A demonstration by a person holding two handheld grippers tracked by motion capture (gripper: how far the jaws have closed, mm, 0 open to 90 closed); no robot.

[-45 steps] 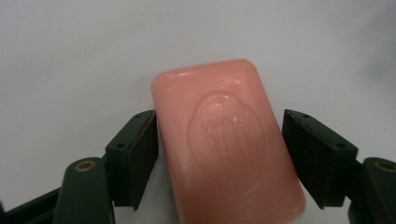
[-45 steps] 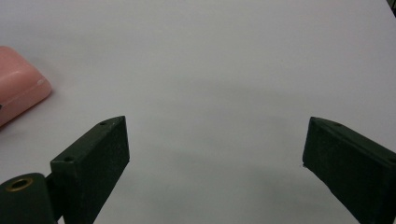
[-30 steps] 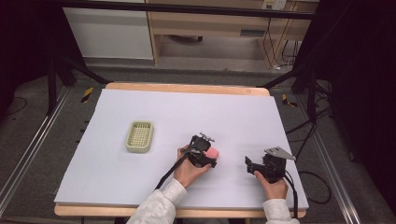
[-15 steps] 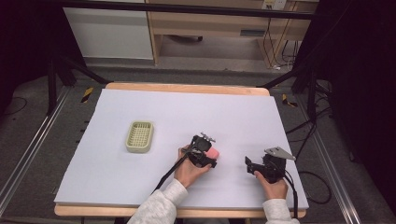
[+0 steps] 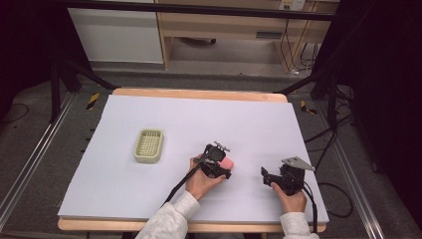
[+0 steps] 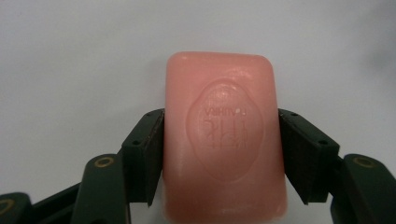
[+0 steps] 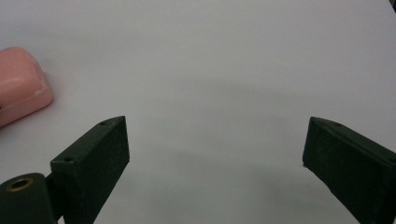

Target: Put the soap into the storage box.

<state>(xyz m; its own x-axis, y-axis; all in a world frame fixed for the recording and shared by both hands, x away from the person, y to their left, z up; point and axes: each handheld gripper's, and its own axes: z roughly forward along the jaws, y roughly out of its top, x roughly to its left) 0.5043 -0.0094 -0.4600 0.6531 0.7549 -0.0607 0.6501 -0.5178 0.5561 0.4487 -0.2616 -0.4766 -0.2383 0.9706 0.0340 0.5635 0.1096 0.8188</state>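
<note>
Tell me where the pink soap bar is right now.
In the high view the pink soap bar lies right of centre on the white table, clamped between the left gripper jaws, with the green soap dish off to its left.

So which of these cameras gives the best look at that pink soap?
The left gripper view: the pink soap sits close up, its embossed stamp visible, clamped between the left gripper. The high view shows a small pink patch; the right gripper view catches one corner.
</note>
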